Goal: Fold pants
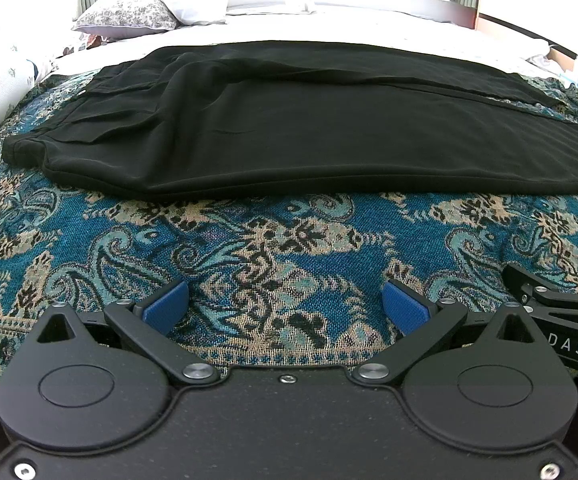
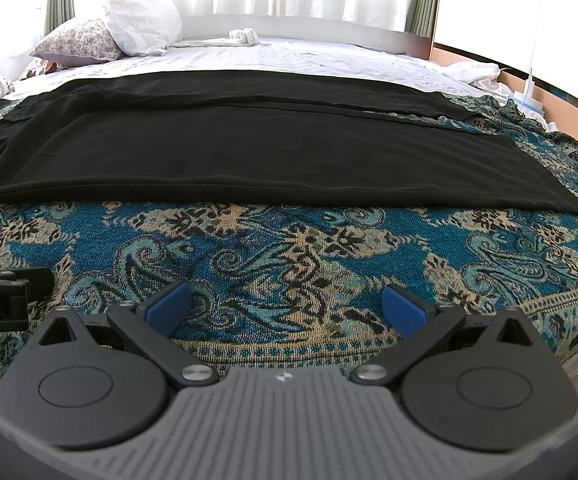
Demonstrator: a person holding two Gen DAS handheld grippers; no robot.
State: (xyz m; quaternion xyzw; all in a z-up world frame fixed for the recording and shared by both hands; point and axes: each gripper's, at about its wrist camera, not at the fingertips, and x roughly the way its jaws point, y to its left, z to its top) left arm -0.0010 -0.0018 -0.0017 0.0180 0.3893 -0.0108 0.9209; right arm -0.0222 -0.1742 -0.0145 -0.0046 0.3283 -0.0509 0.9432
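Black pants (image 1: 289, 120) lie lengthwise across the patterned bedspread (image 1: 249, 248), legs already stacked. We judge the crosswise fold comes next. Our left gripper (image 1: 285, 306) and right gripper (image 2: 287, 308) hover short, fingers apart, holding nothing; each must reach an end.

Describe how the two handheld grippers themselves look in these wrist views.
Both are matte black with blue finger pads, angled link arms on silver pivot screws, and two round housings with raised discs. The left gripper has a flat, speckled black base; the right gripper a ribbed grey one. White lettering marks each body's side.
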